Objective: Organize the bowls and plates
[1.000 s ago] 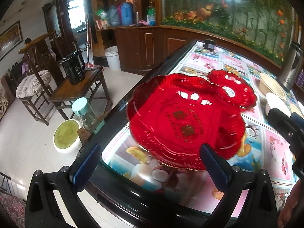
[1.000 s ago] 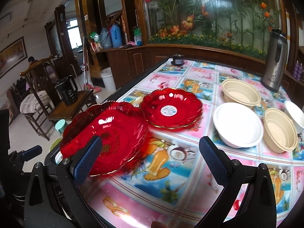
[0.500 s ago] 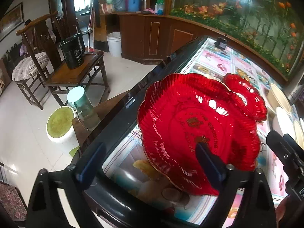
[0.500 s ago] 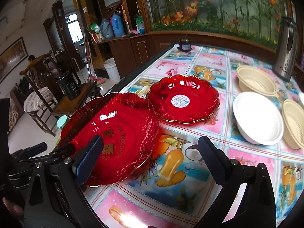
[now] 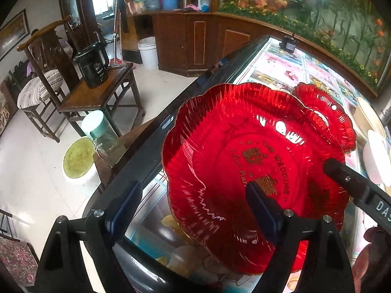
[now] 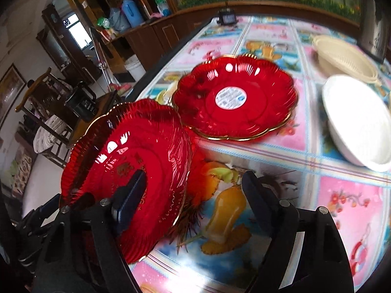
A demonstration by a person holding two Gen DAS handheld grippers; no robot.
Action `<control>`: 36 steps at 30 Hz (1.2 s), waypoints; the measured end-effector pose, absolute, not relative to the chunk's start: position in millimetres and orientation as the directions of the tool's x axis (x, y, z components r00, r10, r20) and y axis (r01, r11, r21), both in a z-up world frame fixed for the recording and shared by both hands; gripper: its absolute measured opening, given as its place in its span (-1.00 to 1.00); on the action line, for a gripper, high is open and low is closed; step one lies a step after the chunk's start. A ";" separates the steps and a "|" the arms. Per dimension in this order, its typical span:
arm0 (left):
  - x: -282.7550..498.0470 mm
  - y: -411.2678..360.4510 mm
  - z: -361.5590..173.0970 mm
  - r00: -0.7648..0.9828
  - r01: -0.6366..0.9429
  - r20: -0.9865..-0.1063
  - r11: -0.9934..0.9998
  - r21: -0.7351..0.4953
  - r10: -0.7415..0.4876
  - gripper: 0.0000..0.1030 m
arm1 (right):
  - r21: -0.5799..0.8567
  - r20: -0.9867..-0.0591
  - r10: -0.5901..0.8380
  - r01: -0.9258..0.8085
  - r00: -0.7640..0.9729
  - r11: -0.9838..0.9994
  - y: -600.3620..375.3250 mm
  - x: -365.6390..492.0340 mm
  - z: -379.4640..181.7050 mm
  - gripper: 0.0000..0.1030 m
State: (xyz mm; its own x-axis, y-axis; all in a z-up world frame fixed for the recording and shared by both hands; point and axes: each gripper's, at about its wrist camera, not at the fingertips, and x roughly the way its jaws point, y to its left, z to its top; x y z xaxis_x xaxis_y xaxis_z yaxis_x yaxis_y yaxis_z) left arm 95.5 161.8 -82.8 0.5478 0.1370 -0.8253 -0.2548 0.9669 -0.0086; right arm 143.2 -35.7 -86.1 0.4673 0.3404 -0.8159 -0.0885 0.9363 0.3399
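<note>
A large red scalloped plate (image 5: 220,151) with gold lettering lies at the table's left edge. My left gripper (image 5: 193,207) straddles its left rim: one finger over the inside, the other outside above the table edge. Its jaws are closing, with the pads apart from the plate. From the other side my right gripper (image 6: 195,197) straddles the right rim of the same plate (image 6: 122,156). Its jaws are closing too, and the pads do not press. A smaller red plate (image 6: 234,97) with a white sticker lies just beyond. A white bowl (image 6: 356,122) and a cream bowl (image 6: 342,56) sit to the right.
The table (image 6: 342,207) has a bright picture cloth and a black left edge (image 5: 171,119). A small black device (image 6: 227,19) stands at its far end and a steel flask (image 6: 376,31) at the back right. Left on the floor are a wooden side table with a black kettle (image 5: 94,70) and a teal-lidded jar (image 5: 97,129).
Both grippers have come down and closer to the large red plate, and their jaws have narrowed. Each now has one finger over the plate's inside. The right view has tilted.
</note>
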 end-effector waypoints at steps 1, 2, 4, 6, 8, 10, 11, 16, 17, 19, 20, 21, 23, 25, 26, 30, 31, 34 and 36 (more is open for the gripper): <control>96.2 161.7 -83.4 0.547 -0.255 -0.825 0.967 -0.008 0.138 0.68 | 0.342 -0.818 0.343 -0.089 0.462 0.936 -34.4 144.5 -88.1 0.60; 97.2 161.5 -84.4 0.546 -0.255 -0.826 0.967 -0.006 0.139 0.68 | 0.339 -0.821 0.342 -0.091 0.458 0.936 -31.8 146.6 -91.4 0.56; 98.8 161.2 -86.3 0.542 -0.254 -0.829 0.967 -0.005 0.139 0.68 | 0.337 -0.824 0.342 -0.094 0.452 0.937 -29.4 149.1 -95.6 0.45; 100.2 159.8 -88.2 0.538 -0.253 -0.832 0.968 -0.004 0.137 0.68 | 0.339 -0.831 0.344 -0.093 0.437 0.936 -26.0 153.3 -100.5 0.40; 102.6 159.0 -90.5 0.534 -0.249 -0.835 0.968 -0.004 0.134 0.68 | 0.345 -0.832 0.349 -0.090 0.431 0.934 -27.5 154.9 -102.4 0.40; 103.4 158.8 -91.6 0.529 -0.247 -0.838 0.969 -0.002 0.133 0.68 | 0.342 -0.830 0.346 -0.089 0.438 0.935 -27.7 155.9 -102.1 0.40; 104.7 158.4 -92.6 0.528 -0.246 -0.839 0.969 -0.003 0.132 0.68 | 0.345 -0.828 0.349 -0.090 0.438 0.934 -27.6 156.5 -102.6 0.32; 107.5 159.0 -96.8 0.521 -0.246 -0.844 0.969 -0.003 0.130 0.68 | 0.340 -0.826 0.343 -0.090 0.447 0.936 -28.3 156.0 -103.4 0.10; 108.7 158.6 -98.2 0.517 -0.246 -0.846 0.969 -0.002 0.129 0.68 | 0.342 -0.825 0.345 -0.091 0.448 0.935 -28.8 156.8 -103.6 0.09; 111.0 157.1 -100.4 0.513 -0.244 -0.849 0.970 0.000 0.129 0.68 | 0.343 -0.824 0.346 -0.092 0.449 0.935 -28.3 156.8 -103.5 -0.14; 111.7 156.1 -101.7 0.512 -0.242 -0.850 0.970 0.000 0.128 0.68 | 0.347 -0.823 0.349 -0.091 0.448 0.934 -28.2 157.1 -104.1 -0.26; 111.9 155.4 -102.2 0.511 -0.241 -0.850 0.971 0.000 0.127 0.68 | 0.349 -0.823 0.350 -0.089 0.448 0.933 -29.0 157.4 -104.6 -0.29; 112.0 153.9 -102.1 0.517 -0.239 -0.846 0.971 0.001 0.128 0.67 | 0.347 -0.823 0.347 -0.086 0.451 0.934 -29.8 158.3 -105.2 -0.40; 112.0 153.9 -101.9 0.522 -0.239 -0.844 0.971 -0.005 0.125 0.62 | 0.353 -0.820 0.351 -0.084 0.452 0.932 -30.5 158.2 -105.8 -0.48; 112.1 153.9 -101.8 0.524 -0.240 -0.843 0.971 -0.007 0.124 0.60 | 0.354 -0.820 0.352 -0.083 0.452 0.931 -30.7 157.9 -106.4 -0.49; 112.2 152.8 -101.1 0.531 -0.237 -0.839 0.972 -0.012 0.118 0.50 | 0.373 -0.812 0.370 -0.085 0.452 0.924 -32.0 158.2 -107.7 -0.54; 112.4 152.0 -100.9 0.532 -0.235 -0.838 0.972 -0.013 0.118 0.48 | 0.375 -0.811 0.371 -0.086 0.452 0.923 -32.1 157.8 -108.2 -0.57; 113.6 150.2 -100.4 0.536 -0.233 -0.837 0.972 -0.018 0.113 0.40 | 0.386 -0.804 0.384 -0.092 0.454 0.918 -31.7 156.7 -108.8 -0.63; 114.0 149.9 -100.3 0.538 -0.236 -0.835 0.972 -0.015 0.117 0.38 | 0.390 -0.802 0.389 -0.096 0.454 0.916 -31.3 155.7 -109.1 -0.71</control>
